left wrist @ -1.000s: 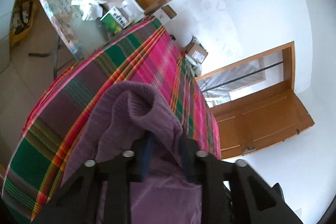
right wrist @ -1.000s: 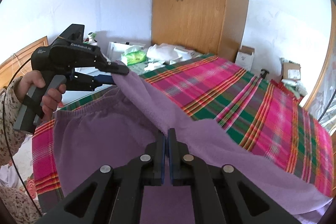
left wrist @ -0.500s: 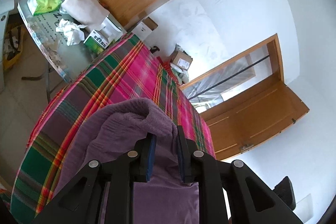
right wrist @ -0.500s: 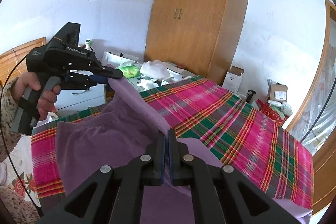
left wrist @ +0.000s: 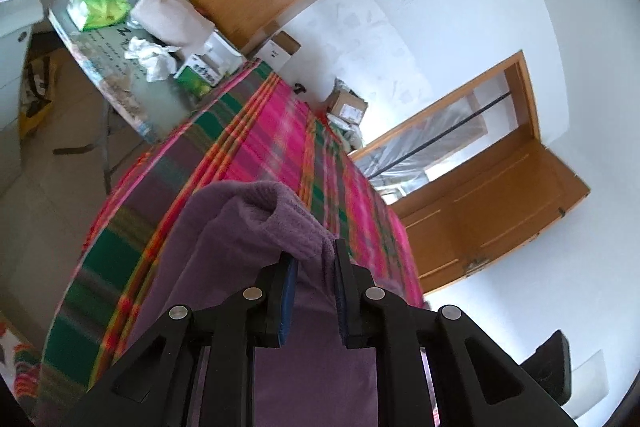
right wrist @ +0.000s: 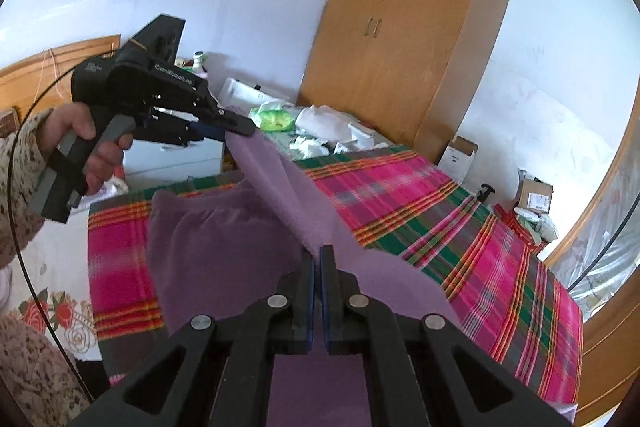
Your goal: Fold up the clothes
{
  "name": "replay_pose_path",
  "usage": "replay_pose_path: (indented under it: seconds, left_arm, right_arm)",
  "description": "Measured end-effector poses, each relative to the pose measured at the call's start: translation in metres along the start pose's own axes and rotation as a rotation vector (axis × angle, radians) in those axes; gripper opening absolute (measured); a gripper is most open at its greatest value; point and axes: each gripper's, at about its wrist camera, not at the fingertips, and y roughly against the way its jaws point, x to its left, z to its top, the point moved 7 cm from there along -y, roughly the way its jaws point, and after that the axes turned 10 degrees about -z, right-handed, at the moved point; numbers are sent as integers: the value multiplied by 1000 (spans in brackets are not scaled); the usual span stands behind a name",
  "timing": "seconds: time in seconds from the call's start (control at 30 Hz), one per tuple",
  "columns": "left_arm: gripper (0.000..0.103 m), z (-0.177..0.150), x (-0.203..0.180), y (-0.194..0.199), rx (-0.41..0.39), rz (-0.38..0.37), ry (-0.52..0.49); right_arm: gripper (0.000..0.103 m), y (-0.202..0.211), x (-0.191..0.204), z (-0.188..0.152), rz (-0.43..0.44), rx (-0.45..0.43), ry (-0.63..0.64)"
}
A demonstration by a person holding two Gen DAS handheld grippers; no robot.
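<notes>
On the plaid bedspread (right wrist: 404, 195) the purple garment (right wrist: 208, 251) is lying partly spread, its near edge lifted between the two grippers, so the fold is only starting: one edge is being carried up and nothing is laid over yet, and the smoothing and any later folds are left.

At 6 o'clock in the right wrist view the right gripper (right wrist: 319, 259) is clamping a thin fold of cloth, its jaws all but touching. At 9 o'clock in that view a hand (right wrist: 86, 143) is holding the left gripper (right wrist: 236, 126), which is pinching the cloth's other raised corner. In the left wrist view the left gripper (left wrist: 314, 263) is gripping a thick bunched roll of the fabric, jaws a narrow way apart, and they have just been closing a little tighter on it.

Compared with a second ago, both grippers are sitting higher: more wardrobe (right wrist: 408, 39) and wall are showing, the bed is looking lower, and the lifted strip between the grippers is hanging steeper and tauter.
</notes>
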Motion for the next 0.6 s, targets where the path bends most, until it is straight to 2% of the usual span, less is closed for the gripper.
replay_pose_path:
  seconds: [0.6]
  left_arm:
    - [16, -69, 42, 34, 35, 107, 8]
  right_arm:
    - [3, 7, 53, -67, 97, 112, -26]
